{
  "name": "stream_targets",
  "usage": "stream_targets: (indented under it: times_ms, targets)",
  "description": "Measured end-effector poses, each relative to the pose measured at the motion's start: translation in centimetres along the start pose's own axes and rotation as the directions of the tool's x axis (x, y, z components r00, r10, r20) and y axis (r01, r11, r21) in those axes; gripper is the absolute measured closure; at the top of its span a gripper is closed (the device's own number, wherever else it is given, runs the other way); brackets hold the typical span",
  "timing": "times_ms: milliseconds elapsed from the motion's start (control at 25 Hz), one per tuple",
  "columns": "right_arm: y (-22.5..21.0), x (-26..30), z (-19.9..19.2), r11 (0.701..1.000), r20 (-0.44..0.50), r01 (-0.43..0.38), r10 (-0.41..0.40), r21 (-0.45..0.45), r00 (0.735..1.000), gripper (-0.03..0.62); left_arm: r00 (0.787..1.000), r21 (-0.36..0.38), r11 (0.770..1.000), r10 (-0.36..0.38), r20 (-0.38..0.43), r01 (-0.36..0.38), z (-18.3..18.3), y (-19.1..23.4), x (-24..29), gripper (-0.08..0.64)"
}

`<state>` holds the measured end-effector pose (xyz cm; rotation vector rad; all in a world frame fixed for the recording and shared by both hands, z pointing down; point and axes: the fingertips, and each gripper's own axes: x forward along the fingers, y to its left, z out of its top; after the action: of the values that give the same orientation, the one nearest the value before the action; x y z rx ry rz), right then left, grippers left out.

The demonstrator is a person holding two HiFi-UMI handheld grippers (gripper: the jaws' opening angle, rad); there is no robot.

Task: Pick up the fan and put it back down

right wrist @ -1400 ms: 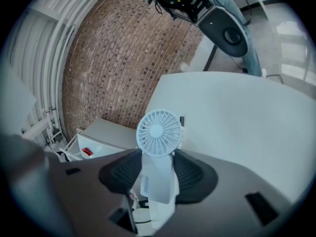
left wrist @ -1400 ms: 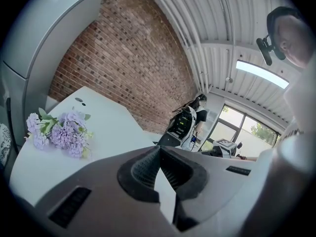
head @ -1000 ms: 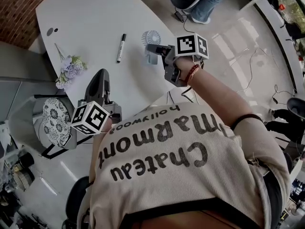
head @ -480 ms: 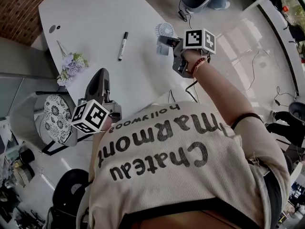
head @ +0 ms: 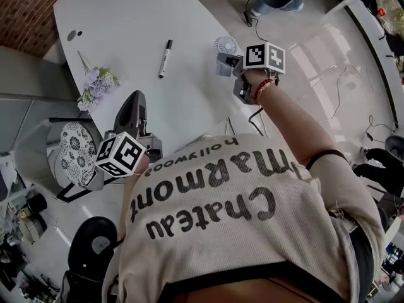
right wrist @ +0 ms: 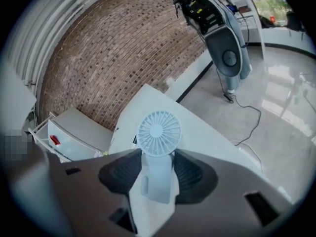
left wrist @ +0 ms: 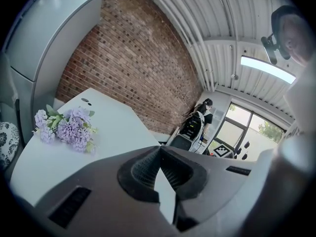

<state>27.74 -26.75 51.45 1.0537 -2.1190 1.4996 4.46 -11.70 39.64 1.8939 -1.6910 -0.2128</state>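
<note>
Where the head view begins, closest to the camera, the person's pale shirt (head: 214, 201) carries dark lettering that reads upside down from there: "Chateau Marmont" in large letters, with "hollywood" in smaller ones next to it. Just past the shirt, at the near edge of the white desk (head: 126, 17), the left claw (left wrist: 159, 151) is held low with its cube of square black-and-white markers toward the person. Its two ribbed pads meet at the tips with nothing between them, so it is closed and empty. Off the desk's near left corner is a round cushion (head: 76, 153) with a dark floral pattern.

Further on, at the desk's right edge, the right claw (right wrist: 158, 169) grips the small white fan (right wrist: 158, 133) by its handle, one pad pressed against each side. The fan's round grilled head stands upright above the pads. Whether its foot touches the desk cannot be told.

Toward the middle of the desk lies a pen (head: 165, 58) with a black cap; any print on it is too small to read. At the desk's left edge lies a bunch of lilac flowers (head: 95, 87). Beyond the desk's far corner is a brick wall (head: 25, 11).
</note>
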Motion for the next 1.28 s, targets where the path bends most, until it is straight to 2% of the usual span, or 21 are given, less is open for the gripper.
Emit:
stream_targets:
  times_ms: [280,840,1040,1280]
  targets:
    - [-1.1,0.7,-0.2,0.996,-0.015,0.053,-0.054,-0.065,0.998,0.383,1.0,-0.009,1.0,0.01,0.006,-0.01,0.0,0.3,-0.3,0.56]
    - [-1.5,1.9,-0.1,0.977,-0.05,0.086,-0.098,-0.194,0.994,0.383,0.999,-0.016,0.999,0.051,0.019,-0.051,0.2,0.9,-0.9,0.56]
    - [-1.4,2.4,-0.3,0.953,-0.06,0.103,-0.125,-0.284,0.99,0.383,0.998,-0.017,0.998,0.064,0.026,-0.063,0.1,1.2,-1.3,0.56]
    - [-1.0,2.6,-0.4,0.932,-0.069,0.107,-0.139,-0.346,0.988,0.383,0.997,-0.019,0.997,0.072,0.027,-0.072,0.2,1.1,-1.4,0.56]
